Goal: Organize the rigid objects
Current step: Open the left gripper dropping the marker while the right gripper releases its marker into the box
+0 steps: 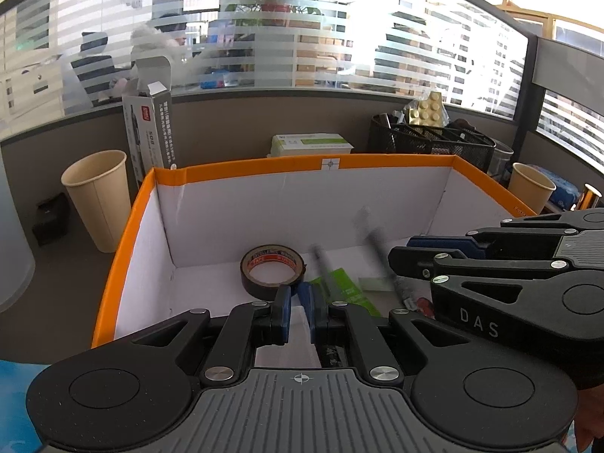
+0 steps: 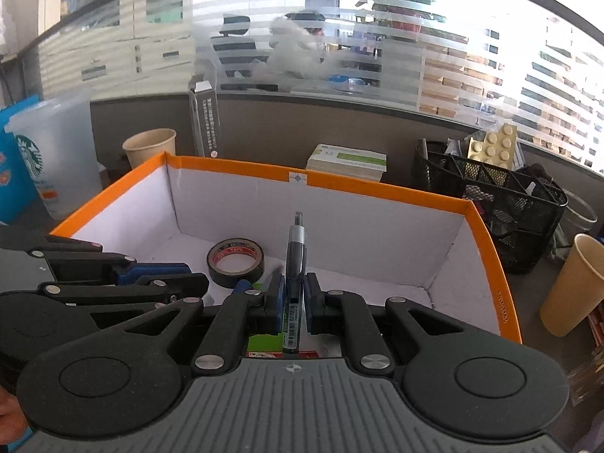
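A pen (image 2: pixel 295 264) stands nearly upright over an orange-rimmed box (image 2: pixel 381 188), pinched low on its barrel between the blue pads of the right gripper (image 2: pixel 293 298). Its tip points up and away toward the far wall of the box; in the left wrist view the pen (image 1: pixel 381 253) shows only as a blurred streak. Below it on the white floor of the box lie a roll of black tape (image 2: pixel 236 262), near the far wall, and a green packet (image 1: pixel 341 283) close beside the roll. The left gripper (image 1: pixel 300 309) hovers just inside the near edge of the box, its pads narrowly apart with nothing between them. The two grippers sit side by side, the right a little higher. The step in hand looks like placing the pen into the box with the other items. The next move would call for lowering and tilting the pen toward the bare floor to the right of the tape, then spreading the pads so it settles flat without rolling onto the roll. Around the box are two paper cups (image 2: pixel 151 147), a mesh organiser (image 2: pixel 490 196), and a flat white-and-green carton (image 2: pixel 347 162).
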Motion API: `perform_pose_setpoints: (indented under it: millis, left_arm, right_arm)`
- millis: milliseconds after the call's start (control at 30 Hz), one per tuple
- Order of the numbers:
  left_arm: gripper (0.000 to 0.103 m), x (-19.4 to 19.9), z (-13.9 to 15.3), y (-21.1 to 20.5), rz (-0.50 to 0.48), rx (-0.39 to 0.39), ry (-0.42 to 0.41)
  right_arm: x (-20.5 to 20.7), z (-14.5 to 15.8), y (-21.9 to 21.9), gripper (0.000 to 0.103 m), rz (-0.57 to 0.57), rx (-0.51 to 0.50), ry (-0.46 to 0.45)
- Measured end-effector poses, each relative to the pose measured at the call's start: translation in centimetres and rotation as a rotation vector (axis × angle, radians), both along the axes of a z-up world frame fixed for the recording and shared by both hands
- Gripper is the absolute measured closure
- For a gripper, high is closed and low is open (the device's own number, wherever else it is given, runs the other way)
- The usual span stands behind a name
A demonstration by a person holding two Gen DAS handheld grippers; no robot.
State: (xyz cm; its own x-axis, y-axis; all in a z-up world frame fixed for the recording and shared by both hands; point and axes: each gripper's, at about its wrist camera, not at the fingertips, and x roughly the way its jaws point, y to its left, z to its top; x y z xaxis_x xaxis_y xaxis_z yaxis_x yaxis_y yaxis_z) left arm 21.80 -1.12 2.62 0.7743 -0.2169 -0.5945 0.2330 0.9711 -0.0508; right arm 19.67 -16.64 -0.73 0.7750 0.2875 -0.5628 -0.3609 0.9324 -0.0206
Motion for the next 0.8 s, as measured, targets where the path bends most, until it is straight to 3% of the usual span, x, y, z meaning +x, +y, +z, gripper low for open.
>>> perform_pose_setpoints:
  millis: [300, 400, 467, 533, 600, 733, 800]
  left_arm:
    - [0.088, -0.1, 0.0, -0.2, 0.01, 0.023, 0.005]
    - [0.074, -0.8, 0.4, 0.0, 0.023, 0.029, -0.014]
    - [0.045, -1.4, 0.9, 0.1, 0.025, 0.026, -0.038]
    - [0.033, -2.5, 1.6, -0.1, 0.029, 0.045, -0.085]
    - [0.031, -3.3, 2.2, -0.4, 0.033, 0.07, -0.114]
    - [0.012, -5.4, 3.3, -0.3, 0.048, 0.074, -0.154]
    - [0.01, -6.6, 3.8, -0.3, 0.059, 0.066, -0.167]
  right_arm:
    - [0.0, 0.1, 0.2, 0.092, -0.012, -0.014, 0.008]
    - [-0.7, 0.8, -0.2, 0.089, -0.017, 0.006, -0.022]
    - [-1.4, 1.5, -0.5, 0.079, -0.023, 0.018, -0.045]
    - [-2.2, 2.3, -0.8, 0.076, -0.031, 0.02, -0.075]
    - [-3.0, 2.8, -0.9, 0.074, -0.033, 0.025, -0.093]
    - [-5.0, 3.8, -1.2, 0.064, -0.051, 0.031, -0.134]
    - [-6.3, 4.2, -1.4, 0.059, -0.063, 0.032, -0.161]
